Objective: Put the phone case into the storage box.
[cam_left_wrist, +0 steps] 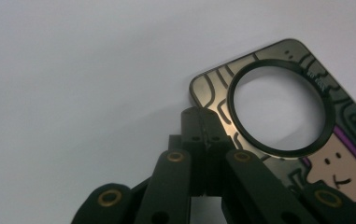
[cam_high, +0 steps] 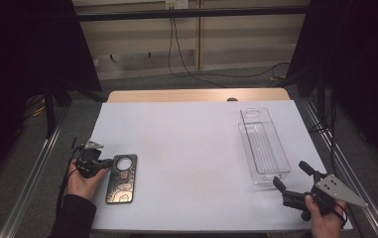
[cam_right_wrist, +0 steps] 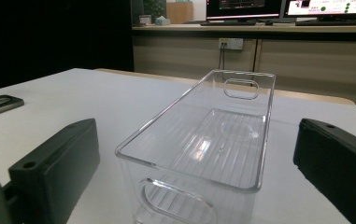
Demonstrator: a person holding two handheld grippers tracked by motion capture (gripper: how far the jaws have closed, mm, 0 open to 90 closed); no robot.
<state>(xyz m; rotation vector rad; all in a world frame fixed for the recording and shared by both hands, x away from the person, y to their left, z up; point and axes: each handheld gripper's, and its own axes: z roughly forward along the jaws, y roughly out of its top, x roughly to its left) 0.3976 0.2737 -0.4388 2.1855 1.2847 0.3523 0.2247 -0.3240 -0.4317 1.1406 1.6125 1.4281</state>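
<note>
- While your left gripper sits at the top edge of the phone case, its jaws are pressed tight together, and in the left gripper view their tips lie right on the case's near corner beside the round camera hole; whether they pinch the rim or only rest on it, you cannot tell from these views
- That case lies flat, printed side up, near the left front of the white table, well apart from the clear bin
- Your right gripper hangs open at the right front corner, its two jaws spread wide and holding nothing, pointed at the near end of the bin
- The bin stands upright and empty, long side running away from you
- You look to be at the grasp step: the case is not yet lifted, so the job is barely begun
- For the next move, make sure the thin rim is truly caught between the pads before you raise it; a flat case on a smooth top tends to slide away rather than come up
- Lift it level, carry it across to the right, and lower it into the bin's open top clear of the walls
- Steady the bin with your right gripper if it starts to shift
</note>
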